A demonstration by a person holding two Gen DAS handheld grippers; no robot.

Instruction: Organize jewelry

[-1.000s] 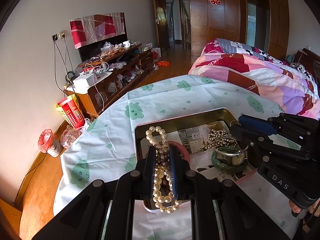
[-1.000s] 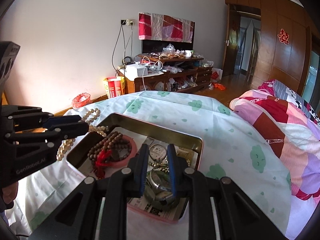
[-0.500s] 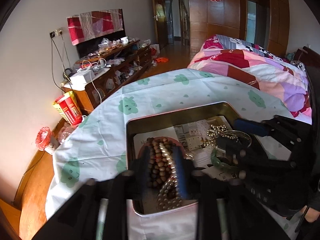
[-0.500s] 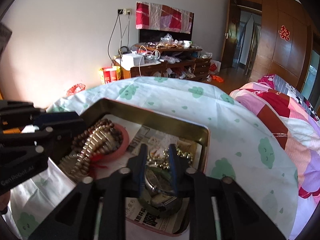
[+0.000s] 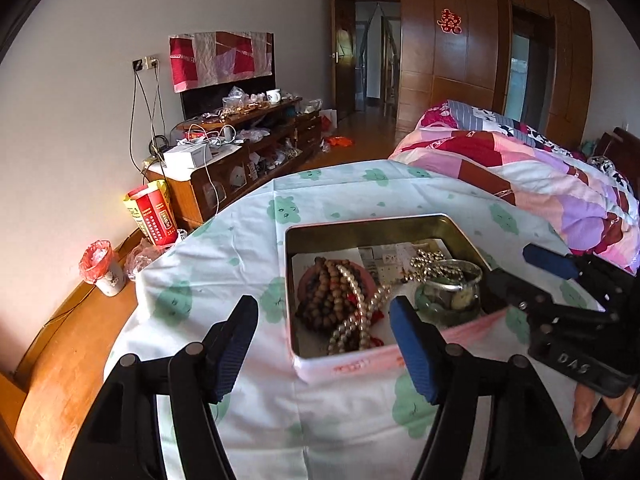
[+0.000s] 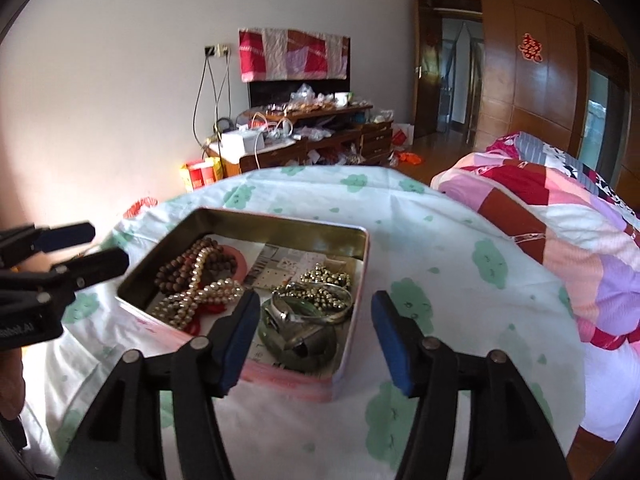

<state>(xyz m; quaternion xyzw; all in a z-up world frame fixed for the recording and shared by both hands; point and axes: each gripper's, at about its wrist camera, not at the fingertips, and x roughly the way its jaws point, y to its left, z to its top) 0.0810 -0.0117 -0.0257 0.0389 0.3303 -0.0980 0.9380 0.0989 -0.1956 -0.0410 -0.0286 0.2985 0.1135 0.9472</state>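
A pink tin box (image 5: 340, 368) (image 6: 362, 248) sits on the round table and holds the jewelry. A pearl necklace (image 5: 356, 312) (image 6: 200, 300) lies in it across brown wooden beads (image 5: 320, 292) (image 6: 180, 268). A wristwatch (image 6: 284, 312), a green bangle (image 5: 444, 304) (image 6: 296, 344), a silver bangle (image 5: 452, 276) and a metal bead string (image 6: 326, 278) lie at the box's right side. My left gripper (image 5: 320, 344) is open and empty, just in front of the box. My right gripper (image 6: 312, 336) is open and empty above the box's near right corner.
The table wears a white cloth with green clouds (image 5: 240, 248) (image 6: 440, 264). A bed with a pink patchwork quilt (image 5: 540, 184) (image 6: 560, 220) stands at the right. A cluttered wooden TV cabinet (image 5: 240, 160) (image 6: 300, 136) stands by the far wall.
My left gripper has opened and let the pearl necklace drop into the box. My right gripper has opened and left the watch and bangle in the box. Both have drawn back.
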